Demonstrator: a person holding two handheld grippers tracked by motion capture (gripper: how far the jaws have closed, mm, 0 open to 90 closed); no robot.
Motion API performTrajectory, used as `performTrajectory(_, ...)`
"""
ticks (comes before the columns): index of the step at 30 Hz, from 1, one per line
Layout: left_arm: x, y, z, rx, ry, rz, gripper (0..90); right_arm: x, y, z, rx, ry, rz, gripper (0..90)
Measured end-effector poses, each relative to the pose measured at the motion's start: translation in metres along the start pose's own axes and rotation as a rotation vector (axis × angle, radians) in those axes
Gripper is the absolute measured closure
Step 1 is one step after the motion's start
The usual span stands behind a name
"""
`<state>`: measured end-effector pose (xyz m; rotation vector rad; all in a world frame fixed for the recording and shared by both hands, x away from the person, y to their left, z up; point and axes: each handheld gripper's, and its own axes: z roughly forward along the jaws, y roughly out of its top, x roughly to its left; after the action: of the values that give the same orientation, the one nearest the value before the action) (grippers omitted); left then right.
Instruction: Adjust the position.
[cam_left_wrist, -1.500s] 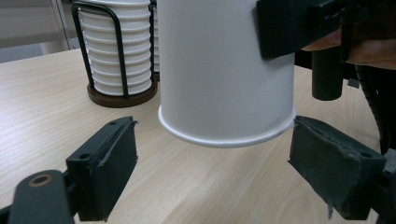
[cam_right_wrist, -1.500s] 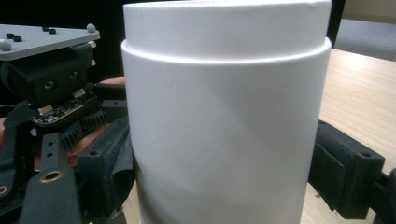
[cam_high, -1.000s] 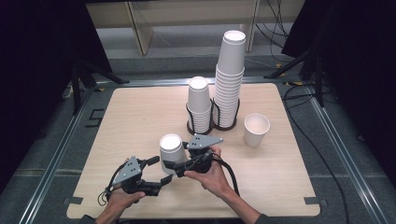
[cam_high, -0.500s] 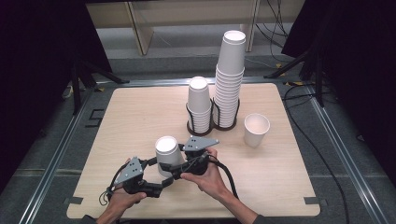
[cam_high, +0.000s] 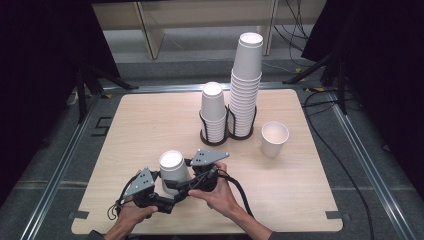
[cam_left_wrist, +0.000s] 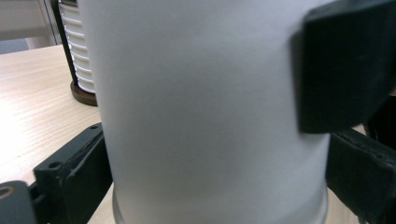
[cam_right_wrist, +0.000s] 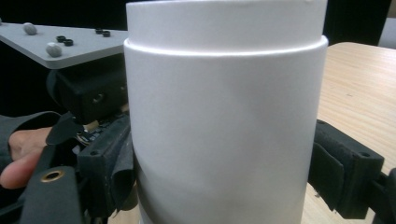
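A white paper cup (cam_high: 172, 167) stands near the table's front edge between both grippers. My right gripper (cam_high: 182, 182) comes in from the right and is shut on it; in the right gripper view its jaws press both sides of the cup (cam_right_wrist: 224, 130). My left gripper (cam_high: 167, 192) reaches in low from the left. Its jaws have just been opening and now stand on either side of the cup's (cam_left_wrist: 210, 116) base. One of the right gripper's fingers (cam_left_wrist: 345, 65) crosses the cup's upper right in the left gripper view.
Two stacks of upturned white cups stand in a black wire holder (cam_high: 227, 135) at the table's middle back, a short stack (cam_high: 212, 110) and a tall stack (cam_high: 246, 80). A single upright cup (cam_high: 274, 139) stands to their right. Bare tabletop (cam_high: 145, 120) lies on the left.
The right gripper has carried the cup left and toward the front edge, up to the left gripper. The left gripper's jaws, beside the cup before, now stand around it.
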<state>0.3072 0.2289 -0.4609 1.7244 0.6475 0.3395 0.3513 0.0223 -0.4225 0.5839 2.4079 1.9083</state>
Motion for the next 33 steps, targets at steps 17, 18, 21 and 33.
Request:
performTrajectory(17,0.000,0.002,-0.004,0.017,-0.007,0.012,8.6,-0.001,-0.002,0.001,-0.007,0.024,0.008,17.4)
performTrajectory(18,-0.001,0.002,-0.004,0.015,-0.005,0.017,9.3,-0.001,-0.002,0.000,-0.004,0.022,0.007,17.2)
performTrajectory(21,-0.001,0.002,-0.005,0.024,0.008,0.049,11.4,-0.001,-0.002,0.000,0.006,0.032,0.006,16.3)
performTrajectory(33,-0.006,0.001,-0.004,0.055,0.020,0.159,13.7,-0.003,0.017,-0.014,0.116,0.040,-0.052,15.5)
